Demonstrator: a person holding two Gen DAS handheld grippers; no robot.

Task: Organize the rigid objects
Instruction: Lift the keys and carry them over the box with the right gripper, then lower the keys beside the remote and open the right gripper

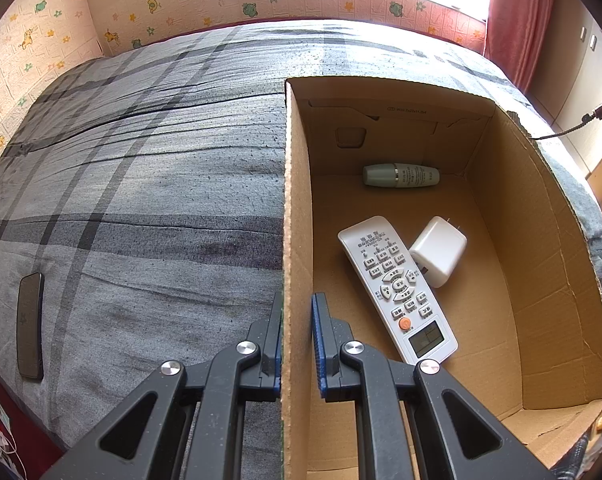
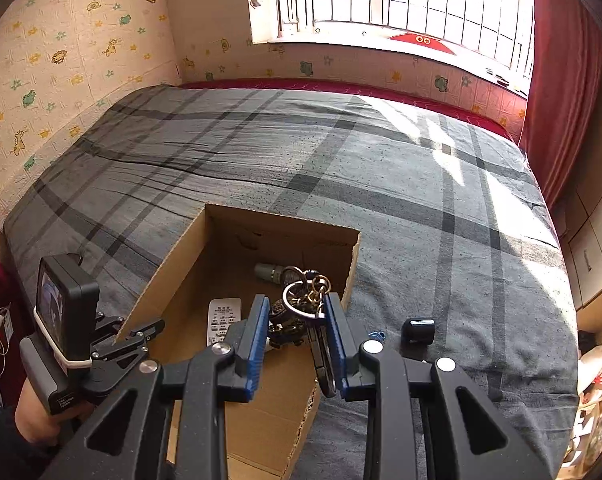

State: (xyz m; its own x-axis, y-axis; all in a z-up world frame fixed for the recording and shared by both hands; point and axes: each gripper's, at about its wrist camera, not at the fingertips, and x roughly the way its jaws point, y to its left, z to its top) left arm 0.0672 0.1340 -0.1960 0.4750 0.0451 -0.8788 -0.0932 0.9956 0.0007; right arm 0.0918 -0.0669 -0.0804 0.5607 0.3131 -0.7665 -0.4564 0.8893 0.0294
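Key bunch (image 2: 301,308): rings and dark fob, held between the narrowed fingers of the right gripper (image 2: 297,332), hanging directly above the open cardboard box (image 2: 353,264). Drop axis: straight down. Box holds remote (image 1: 397,288), charger (image 1: 439,250), bottle (image 1: 401,175). Left gripper (image 1: 297,344) straddles the box's left wall, pinching it or nearly so.

— Any writing you can actually read?
— Hardly. The remote (image 1: 397,290) has printed button labels, the bottle (image 1: 401,175) fine print, the cardboard box (image 1: 297,220) a code on its far wall; all too small.
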